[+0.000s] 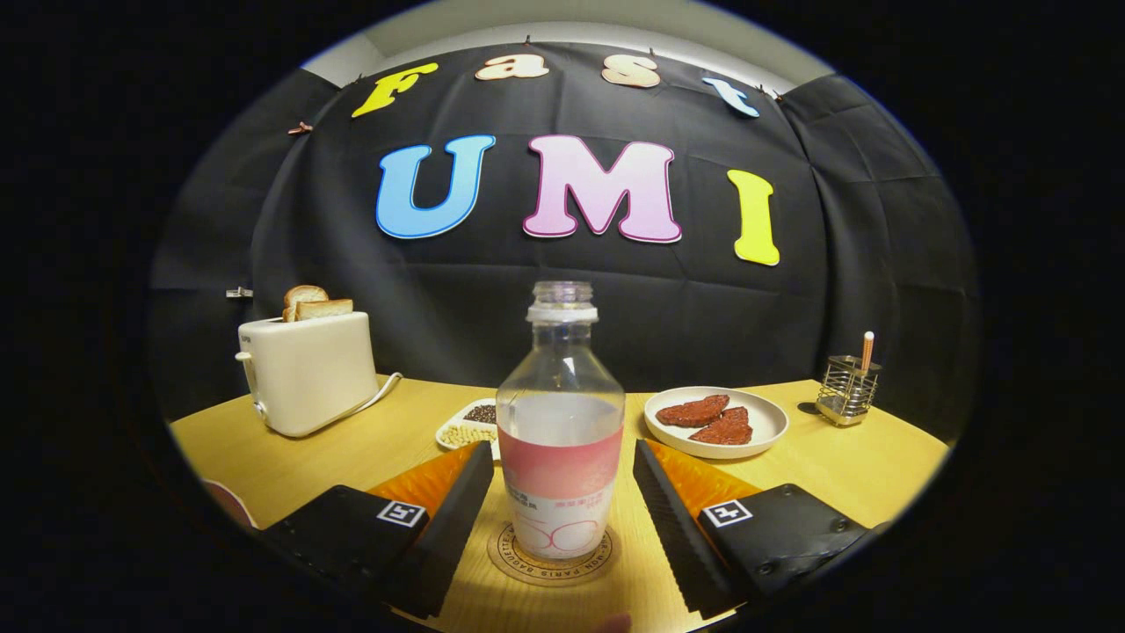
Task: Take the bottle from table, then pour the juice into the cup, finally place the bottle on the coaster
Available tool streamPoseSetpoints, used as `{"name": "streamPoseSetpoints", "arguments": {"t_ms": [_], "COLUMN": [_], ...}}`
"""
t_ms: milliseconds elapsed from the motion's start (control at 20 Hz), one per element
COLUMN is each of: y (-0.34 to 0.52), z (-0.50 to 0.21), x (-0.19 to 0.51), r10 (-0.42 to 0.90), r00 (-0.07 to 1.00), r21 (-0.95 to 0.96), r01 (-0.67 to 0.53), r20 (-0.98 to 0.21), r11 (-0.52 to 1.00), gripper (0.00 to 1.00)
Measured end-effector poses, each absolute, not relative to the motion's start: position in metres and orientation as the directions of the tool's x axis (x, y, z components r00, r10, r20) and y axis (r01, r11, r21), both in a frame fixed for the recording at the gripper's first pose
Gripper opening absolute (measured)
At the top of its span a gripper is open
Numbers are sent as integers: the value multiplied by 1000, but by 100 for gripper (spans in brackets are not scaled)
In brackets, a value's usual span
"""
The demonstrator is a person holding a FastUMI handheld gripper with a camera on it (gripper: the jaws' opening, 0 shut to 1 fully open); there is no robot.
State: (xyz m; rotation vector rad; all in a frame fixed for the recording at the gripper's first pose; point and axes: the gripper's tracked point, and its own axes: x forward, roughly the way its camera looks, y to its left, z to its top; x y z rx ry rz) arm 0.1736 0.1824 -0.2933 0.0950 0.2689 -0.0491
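A clear uncapped bottle point(561, 422) with a pink label and pale liquid stands upright on a round wooden coaster point(508, 556) on the table. My gripper point(562, 514) is open, one finger on each side of the bottle's lower part, with a visible gap between each finger and the bottle. A curved pinkish rim point(230, 503), perhaps the cup, peeks out beside the left finger.
A cream toaster point(308, 369) with bread stands at the back left. A small dish of beans point(470, 426) lies behind the bottle. A white plate point(716, 422) with dark red slices and a wire holder point(848, 387) sit at the back right on the yellow table point(352, 453).
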Motion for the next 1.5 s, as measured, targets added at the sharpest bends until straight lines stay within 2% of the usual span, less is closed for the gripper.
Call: {"name": "streamPoseSetpoints", "arguments": {"t_ms": [200,700,1100,1500], "y": [168,115,60,27], "z": [-248,-146,-61,-24], "x": [154,91,52,10], "r10": [-36,-77,-175,-180], "r00": [977,975,970,971], "r21": [42,7,-25,25], "r01": [46,80,173,186], "r20": [-212,-206,-172,-159], "r11": [998,997,985,982], "gripper": [98,97,97,97]}}
